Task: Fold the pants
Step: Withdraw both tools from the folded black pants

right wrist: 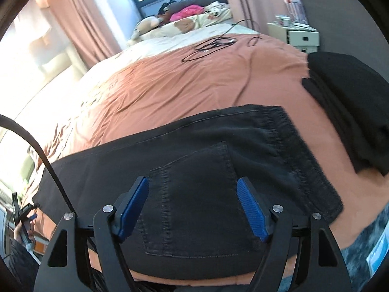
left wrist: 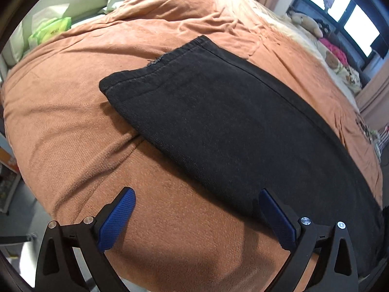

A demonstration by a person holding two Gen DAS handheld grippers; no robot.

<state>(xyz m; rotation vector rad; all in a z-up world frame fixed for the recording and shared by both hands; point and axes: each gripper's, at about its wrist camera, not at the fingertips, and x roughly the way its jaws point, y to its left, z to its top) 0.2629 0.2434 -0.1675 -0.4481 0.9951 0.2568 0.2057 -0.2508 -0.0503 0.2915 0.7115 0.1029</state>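
Black pants (left wrist: 218, 121) lie flat on an orange bed cover (left wrist: 73, 121), legs stacked, hem end at the upper left. My left gripper (left wrist: 197, 194) is open and empty above the cover, by the near edge of the leg. In the right wrist view the waist end of the pants (right wrist: 206, 170) shows a back pocket (right wrist: 194, 194) and the waistband at the right. My right gripper (right wrist: 192, 185) is open and empty, hovering over the pocket.
A pile of folded black clothes (right wrist: 347, 102) lies at the right on the orange cover (right wrist: 194, 85). A black cable (right wrist: 214, 43) lies further back. Soft toys and pillows (right wrist: 184, 22) sit by the window. A green pack (left wrist: 53, 29) lies at the far left.
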